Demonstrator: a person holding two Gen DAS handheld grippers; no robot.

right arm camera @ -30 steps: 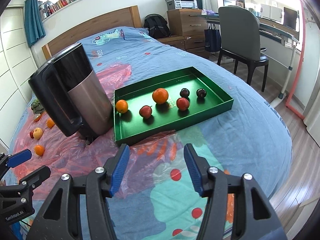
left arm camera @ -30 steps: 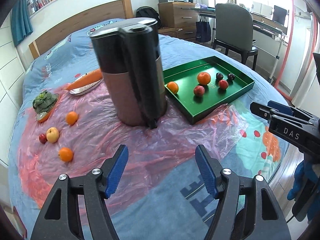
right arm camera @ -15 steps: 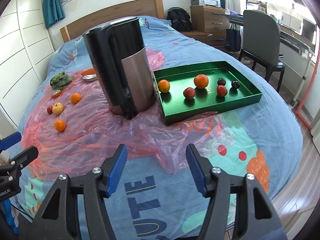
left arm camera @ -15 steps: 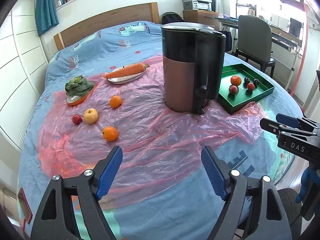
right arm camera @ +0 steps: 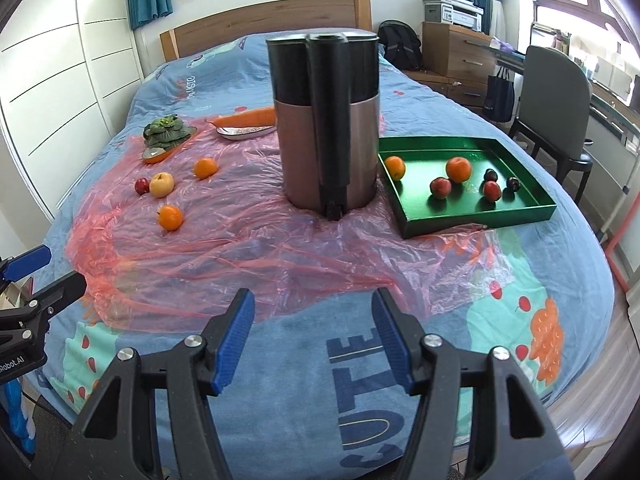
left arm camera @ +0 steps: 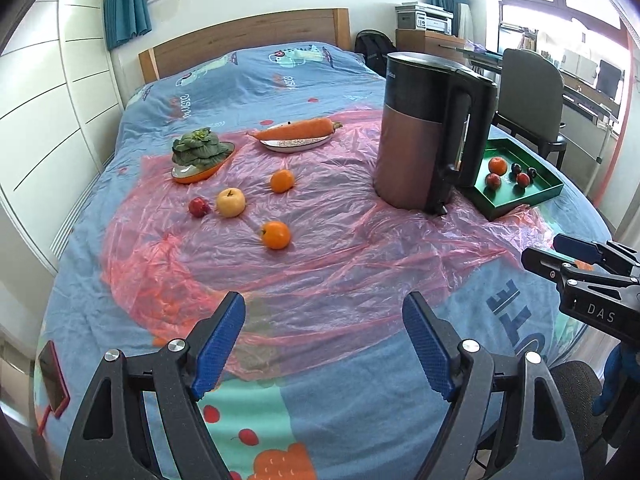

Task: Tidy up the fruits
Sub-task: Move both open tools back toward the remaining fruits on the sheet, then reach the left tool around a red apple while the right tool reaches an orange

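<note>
Green tray [right arm camera: 480, 222] holds six fruits, perhaps plums among them.

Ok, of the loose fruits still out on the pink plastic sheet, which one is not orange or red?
The yellow apple, lying right beside the small red fruit. The other two loose fruits are both orange.

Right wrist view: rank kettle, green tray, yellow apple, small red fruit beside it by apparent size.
1. kettle
2. green tray, close behind in image area, so unsure
3. yellow apple
4. small red fruit
</note>
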